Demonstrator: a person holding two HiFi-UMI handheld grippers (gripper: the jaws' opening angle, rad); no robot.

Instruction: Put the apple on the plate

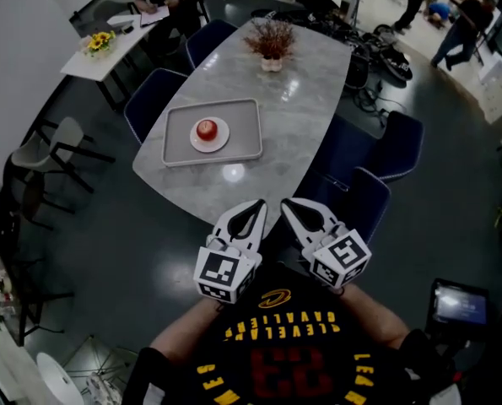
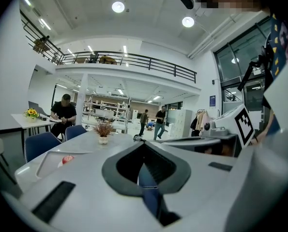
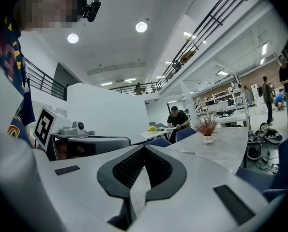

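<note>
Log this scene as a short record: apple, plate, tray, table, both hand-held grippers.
apple: red, resting on the plate
plate: white, inside the tray
tray: grey, on the table's near end
table: pale marble top
left hand-held gripper: shut, empty, short of the table
right hand-held gripper: shut, empty, beside the left one
task state: apple already on the plate

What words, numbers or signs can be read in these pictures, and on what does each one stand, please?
"CLEVELAND" and "CAVALIERS": yellow print on the person's black shirt, seen upside down.
"23": large dark red number on the same shirt, also upside down.
Other yellow letters low on the shirt: cut off, unreadable.
Cubes on the left gripper and right gripper: square patterns only, no words.
Blue wall sign and small screen: too small to read.
</note>
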